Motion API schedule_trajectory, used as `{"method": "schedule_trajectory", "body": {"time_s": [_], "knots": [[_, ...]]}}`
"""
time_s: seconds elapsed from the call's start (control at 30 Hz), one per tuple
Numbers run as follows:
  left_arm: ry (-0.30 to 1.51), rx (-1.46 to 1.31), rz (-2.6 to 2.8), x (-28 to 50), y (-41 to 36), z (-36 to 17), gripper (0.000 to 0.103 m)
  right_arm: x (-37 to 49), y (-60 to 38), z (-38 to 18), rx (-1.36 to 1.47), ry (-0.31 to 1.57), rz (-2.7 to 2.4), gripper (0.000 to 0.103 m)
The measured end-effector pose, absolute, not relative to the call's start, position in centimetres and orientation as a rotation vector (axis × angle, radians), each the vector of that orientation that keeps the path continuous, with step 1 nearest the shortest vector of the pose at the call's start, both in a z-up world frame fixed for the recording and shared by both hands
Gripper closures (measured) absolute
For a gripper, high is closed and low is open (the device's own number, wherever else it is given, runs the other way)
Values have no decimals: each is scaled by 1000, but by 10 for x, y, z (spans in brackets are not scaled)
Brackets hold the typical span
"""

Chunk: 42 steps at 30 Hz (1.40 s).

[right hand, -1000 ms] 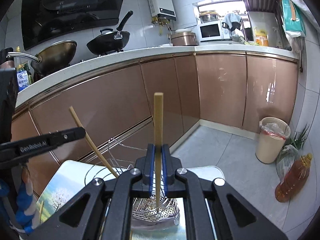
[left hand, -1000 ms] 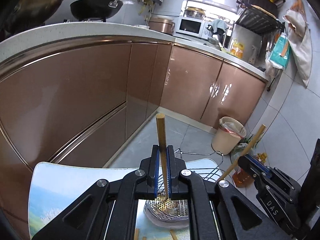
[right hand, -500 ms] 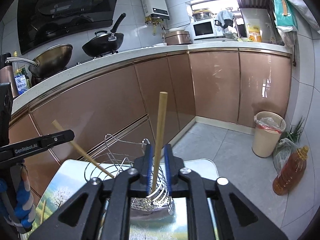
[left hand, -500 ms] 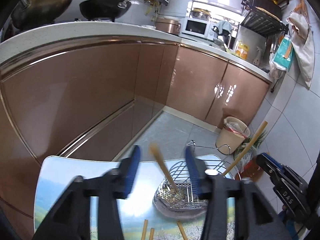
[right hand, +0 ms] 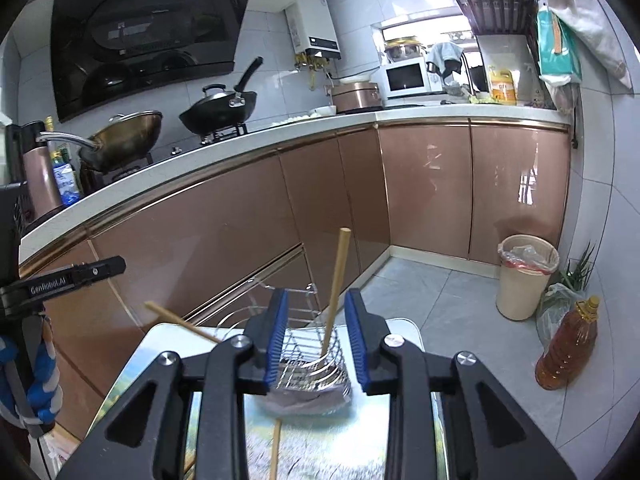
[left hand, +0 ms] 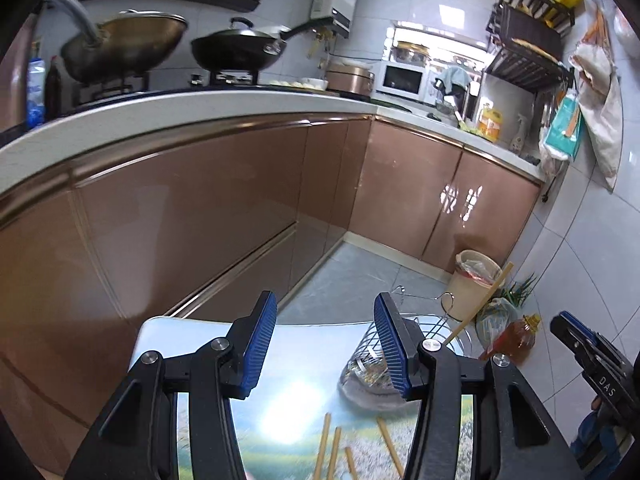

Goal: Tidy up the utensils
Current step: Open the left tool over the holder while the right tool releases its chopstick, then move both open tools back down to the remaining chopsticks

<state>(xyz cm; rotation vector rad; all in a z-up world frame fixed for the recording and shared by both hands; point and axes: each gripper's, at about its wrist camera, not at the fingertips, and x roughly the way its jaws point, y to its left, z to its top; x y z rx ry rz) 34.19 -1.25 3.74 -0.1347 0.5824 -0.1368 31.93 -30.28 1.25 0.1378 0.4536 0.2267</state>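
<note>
Left gripper (left hand: pixel 324 344): blue-padded jaws stand apart, nothing between them. Right gripper (right hand: pixel 316 338): jaws have just been opening and stand clear of the pale wooden chopstick (right hand: pixel 337 288) between them. That chopstick leans inside the round wire utensil basket (right hand: pixel 308 368) on the printed tabletop (left hand: pixel 192 340). Loose chopsticks (left hand: pixel 325 448) lie near the basket.

Two bamboo chopsticks (right hand: pixel 335 292) stood leaning in a wire utensil basket (right hand: pixel 308 364), more chopsticks (left hand: pixel 332 448) lay loose on the table before it
</note>
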Motion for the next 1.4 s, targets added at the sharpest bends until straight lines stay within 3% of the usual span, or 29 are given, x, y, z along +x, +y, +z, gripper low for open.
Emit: {"method": "schedule_trajectory", "body": {"time_s": [0.33, 0.67, 0.9, 1.13, 1.4], "knots": [[633, -129, -47, 273, 45, 59, 53, 250, -291, 49, 115, 435, 269, 75], [774, -81, -117, 216, 60, 34, 53, 199, -273, 60, 63, 500, 291, 75], [908, -47, -202, 239, 43, -16, 53, 223, -263, 6, 7, 666, 320, 76], [1093, -39, -290, 304, 14, -91, 65, 270, -262, -77, -10, 863, 342, 76], [1241, -60, -390, 364, -9, -146, 66, 311, -250, -134, -30, 987, 390, 76]]}}
